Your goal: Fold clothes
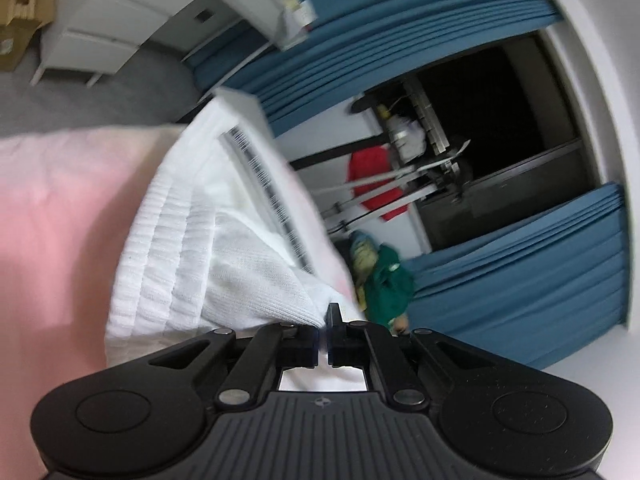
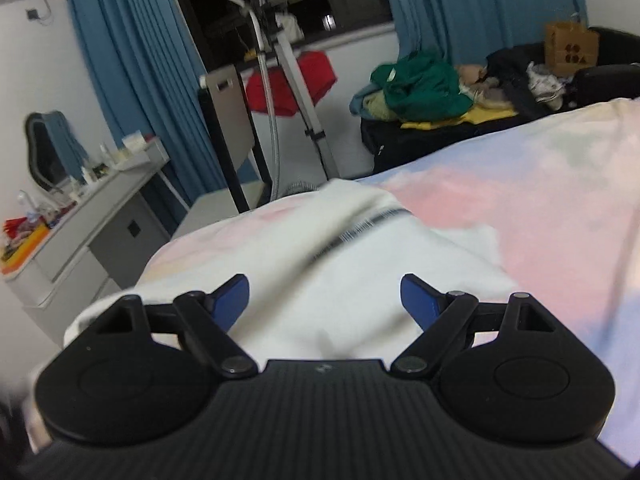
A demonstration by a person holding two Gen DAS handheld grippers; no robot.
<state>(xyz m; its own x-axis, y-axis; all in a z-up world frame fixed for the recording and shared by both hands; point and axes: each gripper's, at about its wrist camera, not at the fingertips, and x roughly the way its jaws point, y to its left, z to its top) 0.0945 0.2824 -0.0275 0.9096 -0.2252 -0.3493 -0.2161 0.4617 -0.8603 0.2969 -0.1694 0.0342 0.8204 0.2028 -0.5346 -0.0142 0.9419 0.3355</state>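
A white knitted garment point(image 1: 208, 248) with a dark striped band lies on the pink bed cover point(image 1: 60, 220). My left gripper point(image 1: 325, 336) is shut on a corner of this white garment, and the cloth rises in a fold towards the pinch. In the right wrist view the same white garment point(image 2: 340, 276) spreads over the pastel cover point(image 2: 540, 220). My right gripper point(image 2: 325, 300) hovers over it, open, with its blue pads point(image 2: 418, 300) wide apart and only flat cloth below them.
Blue curtains point(image 2: 132, 80) frame a dark window. A metal stand with a red cloth point(image 2: 296, 80) stands beside the bed. A grey desk point(image 2: 100, 216) with small items is at the left. A pile of clothes point(image 2: 420, 88) and a paper bag point(image 2: 572, 46) lie beyond the bed.
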